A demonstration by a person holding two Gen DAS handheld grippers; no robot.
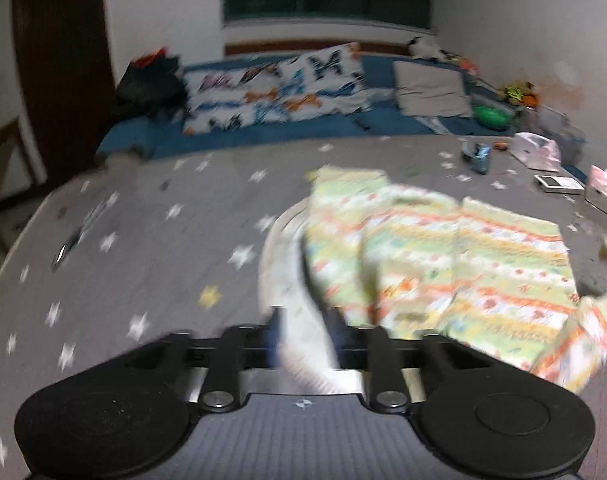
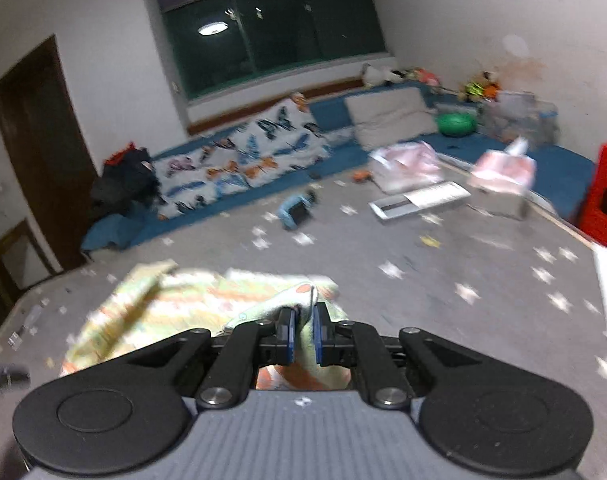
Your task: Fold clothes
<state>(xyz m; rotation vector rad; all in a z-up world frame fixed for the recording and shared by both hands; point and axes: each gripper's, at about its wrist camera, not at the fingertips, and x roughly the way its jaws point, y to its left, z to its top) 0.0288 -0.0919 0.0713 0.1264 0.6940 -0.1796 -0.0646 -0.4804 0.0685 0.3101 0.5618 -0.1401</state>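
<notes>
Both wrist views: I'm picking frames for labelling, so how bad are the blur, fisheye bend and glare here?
Left wrist view: motion blur smears the patterned garment and the star-print cover; the left gripper is soft too. Right wrist view: the right gripper is fairly crisp, the background streaked. Both views curve at the edges with dark corners; a ceiling lamp reflects in the window.

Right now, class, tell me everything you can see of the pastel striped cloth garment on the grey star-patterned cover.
The pastel striped cloth garment is soft, thin fabric with yellow, green, orange and white bands and small prints. It lies crumpled and partly folded on the grey star-patterned cover, with a pale inner side showing at its left edge. The right gripper has its jaws shut on one bunched corner. Pale fabric also sits between the left gripper jaws; blur hides whether they press it.
</notes>
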